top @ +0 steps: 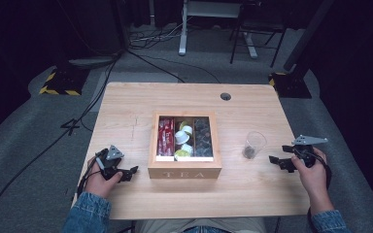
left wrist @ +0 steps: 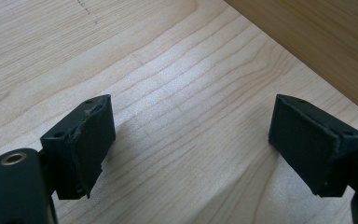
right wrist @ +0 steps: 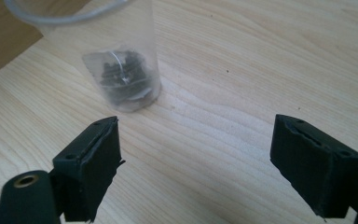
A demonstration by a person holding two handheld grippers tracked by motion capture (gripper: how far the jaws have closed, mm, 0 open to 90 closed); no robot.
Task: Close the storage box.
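Poised to start, right gripper (right wrist: 196, 163) spread wide and empty near the plastic cup (right wrist: 121, 70), left gripper (left wrist: 191, 144) likewise empty beside the tea box (top: 184, 145); next, closing on the cup.

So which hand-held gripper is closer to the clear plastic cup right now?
Right. The right hand-held gripper sits open on the table just beside the clear plastic cup, not touching it. The left hand-held gripper is across the tea box, far from the cup.
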